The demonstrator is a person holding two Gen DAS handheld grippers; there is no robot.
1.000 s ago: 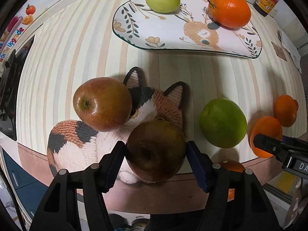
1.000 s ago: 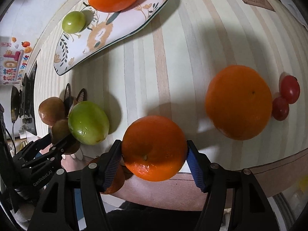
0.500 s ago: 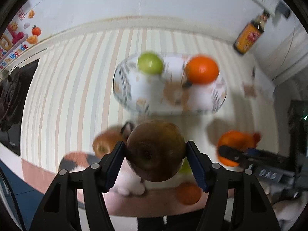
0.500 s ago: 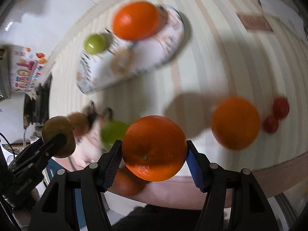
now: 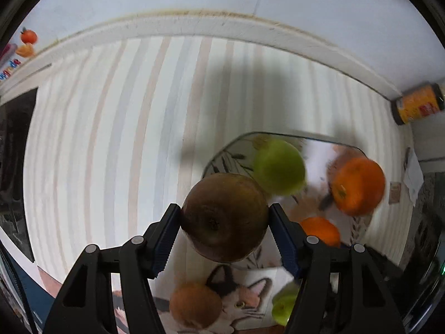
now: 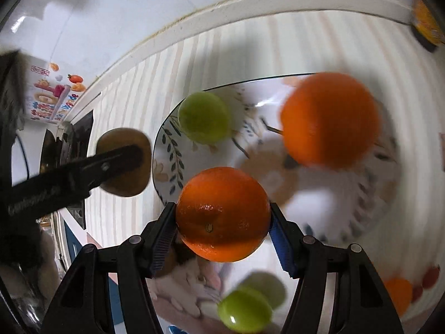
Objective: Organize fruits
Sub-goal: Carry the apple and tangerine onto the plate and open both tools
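Overhead, the left gripper (image 5: 224,218) points steeply down at the striped tabletop (image 5: 111,139), its jaws about half spread and pressed on both sides of a brown apple (image 5: 224,217), which fills the gap between the blue pads. That apple hangs just off the near-left edge of the patterned plate (image 5: 314,153). The right gripper (image 6: 223,214) tilts down over the same plate, its jaws likewise half spread and clamped on an orange (image 6: 223,213), with each pad touching the fruit's flank. On the plate lie a green fruit (image 6: 204,117) toward its left end and a larger orange (image 6: 329,118) toward its right. Nearer than the plate, a cat-shaped mat (image 5: 244,300) carries a reddish apple (image 5: 194,306) and another green fruit (image 5: 283,303).
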